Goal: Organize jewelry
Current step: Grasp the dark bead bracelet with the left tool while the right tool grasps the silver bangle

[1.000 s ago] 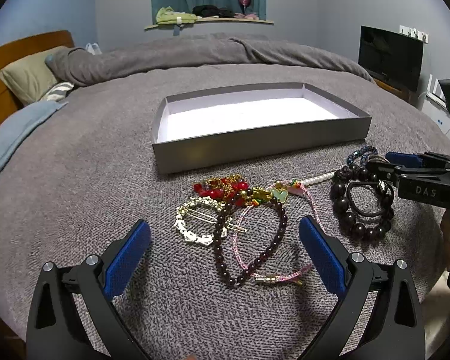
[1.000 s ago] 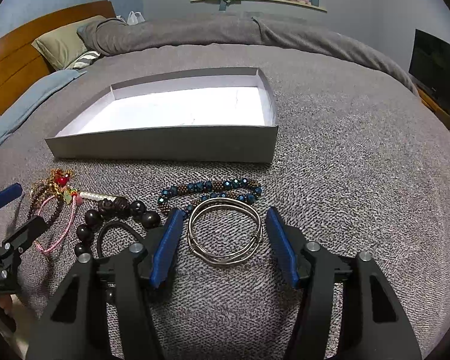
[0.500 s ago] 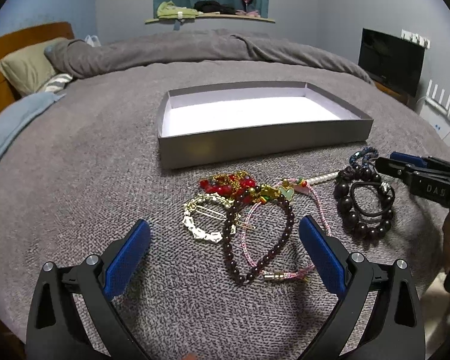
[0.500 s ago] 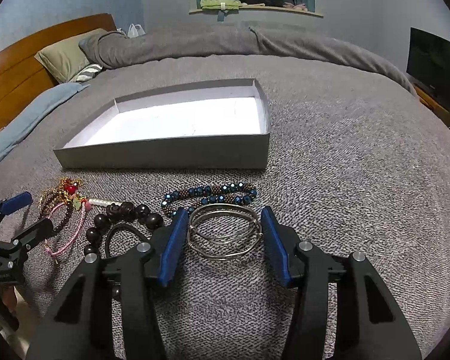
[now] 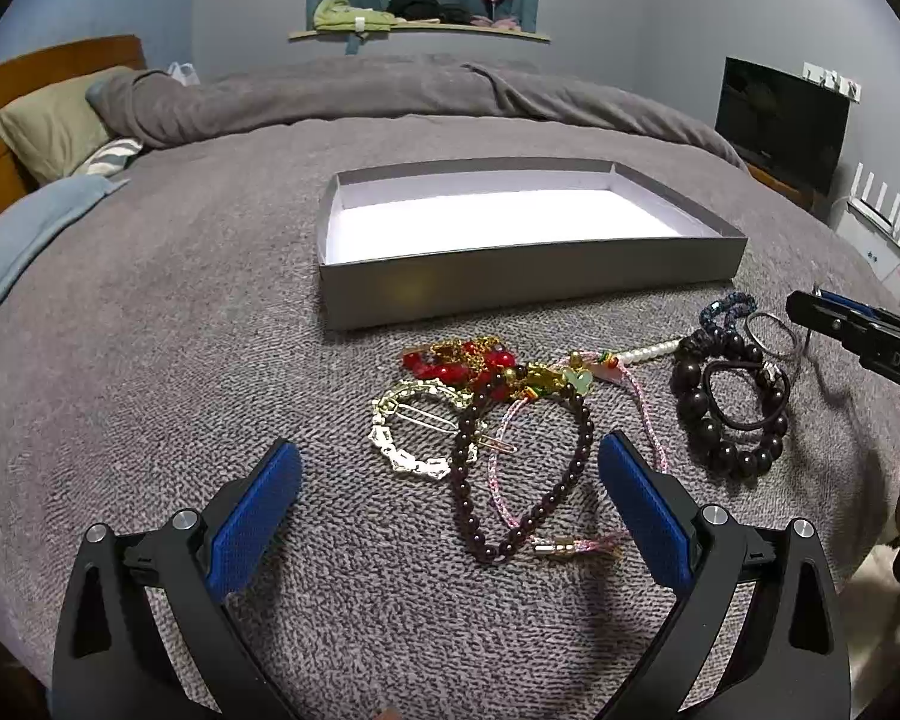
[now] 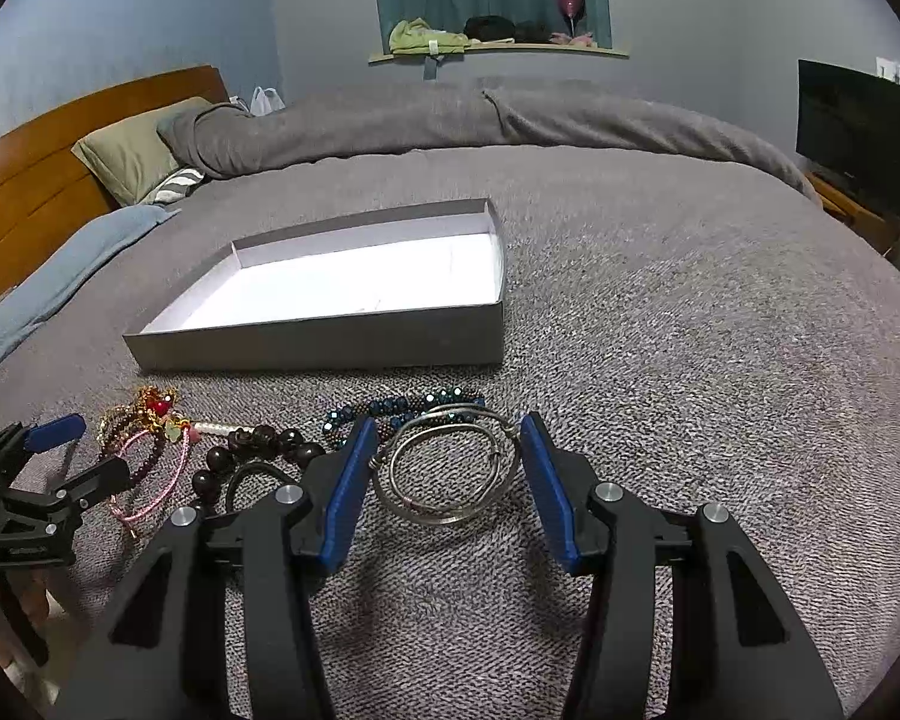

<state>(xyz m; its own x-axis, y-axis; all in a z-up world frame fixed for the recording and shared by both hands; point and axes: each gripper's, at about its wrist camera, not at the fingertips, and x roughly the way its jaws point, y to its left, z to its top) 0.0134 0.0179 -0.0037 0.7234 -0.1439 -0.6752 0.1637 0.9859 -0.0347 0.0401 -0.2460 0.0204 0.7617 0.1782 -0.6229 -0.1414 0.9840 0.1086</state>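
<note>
Tangling looks the likeliest trouble: on the left of the heap, the gold chain bracelet [image 5: 413, 443], a hairpin, the dark garnet bead strand [image 5: 519, 483] and the pink cord bracelet [image 5: 576, 468] overlap, so a pinch on one could drag its neighbours across the grey bedspread [image 5: 180, 360]. The left gripper [image 5: 450, 504] hangs spread wide and empty just short of that cluster, its blue pads either side of the bead strand's near loop. Behind lies a red and gold charm piece [image 5: 468, 360], then the shallow grey box [image 5: 510, 285], white inside and with nothing in it. Further right sit the large dark bead bracelet [image 5: 726, 402] with a black hair tie resting on it, and blue crystal beads [image 6: 402, 408]. At the right, thin silver bangles [image 6: 450, 468] lie flat between the right gripper's [image 6: 444, 480] parted fingers, not yet clamped; being slim, round and stacked, they may slip or separate if squeezed unevenly.
</note>
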